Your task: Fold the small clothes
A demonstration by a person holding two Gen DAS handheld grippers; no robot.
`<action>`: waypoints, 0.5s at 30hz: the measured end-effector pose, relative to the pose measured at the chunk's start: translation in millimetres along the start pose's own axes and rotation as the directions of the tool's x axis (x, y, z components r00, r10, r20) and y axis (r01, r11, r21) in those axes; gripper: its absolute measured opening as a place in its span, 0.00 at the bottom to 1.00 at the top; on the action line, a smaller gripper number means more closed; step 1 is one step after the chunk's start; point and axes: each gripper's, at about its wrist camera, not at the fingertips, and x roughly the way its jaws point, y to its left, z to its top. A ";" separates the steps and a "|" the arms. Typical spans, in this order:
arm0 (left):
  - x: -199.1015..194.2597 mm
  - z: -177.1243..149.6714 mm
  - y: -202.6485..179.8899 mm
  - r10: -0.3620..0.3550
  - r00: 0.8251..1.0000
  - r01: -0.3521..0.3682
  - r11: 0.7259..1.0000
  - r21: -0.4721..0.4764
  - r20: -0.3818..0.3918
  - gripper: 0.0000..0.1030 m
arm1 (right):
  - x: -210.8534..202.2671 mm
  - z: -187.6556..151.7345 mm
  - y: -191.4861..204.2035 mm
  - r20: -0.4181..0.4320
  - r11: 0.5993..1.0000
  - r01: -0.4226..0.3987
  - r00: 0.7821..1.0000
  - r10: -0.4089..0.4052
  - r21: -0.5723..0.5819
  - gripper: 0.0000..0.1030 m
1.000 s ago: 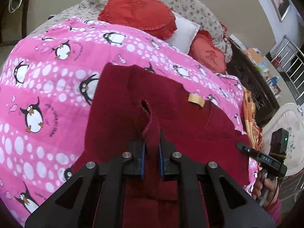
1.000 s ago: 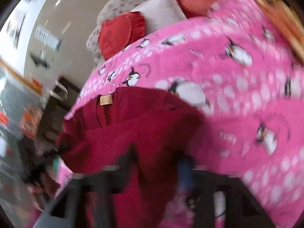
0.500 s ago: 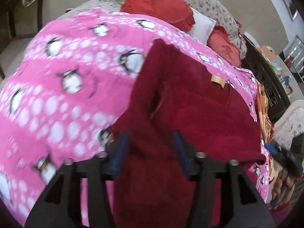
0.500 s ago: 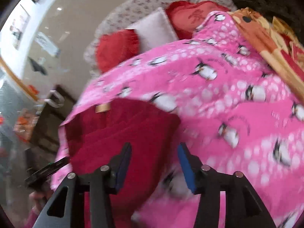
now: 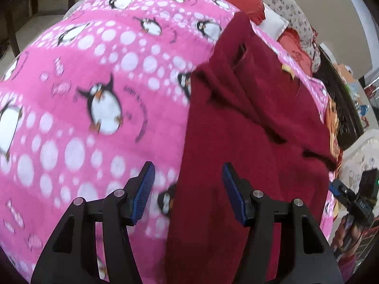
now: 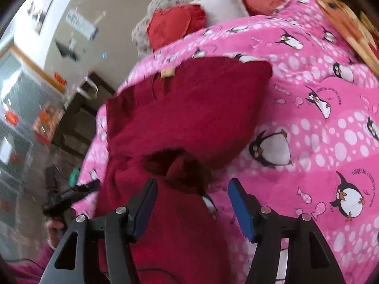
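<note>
Dark red garment [image 5: 248, 142], seemingly folded

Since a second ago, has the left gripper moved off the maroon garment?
Yes. The left gripper, jaws just opened, has slid left; it now straddles the maroon garment's edge over the penguin blanket.

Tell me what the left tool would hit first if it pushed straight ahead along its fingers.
Most likely the dark red garment, at its left edge where it lies on the pink penguin blanket. The left tool is open with nothing between its pads, and that edge runs through the gap; depth is hard to judge.
</note>
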 end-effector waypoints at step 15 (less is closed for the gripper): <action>-41.4 -73.7 18.1 -0.065 0.992 0.067 0.998 0.017 -0.112 0.66 | -70.1 -90.4 -54.7 -0.195 0.995 -0.009 0.981 0.028 0.099 0.63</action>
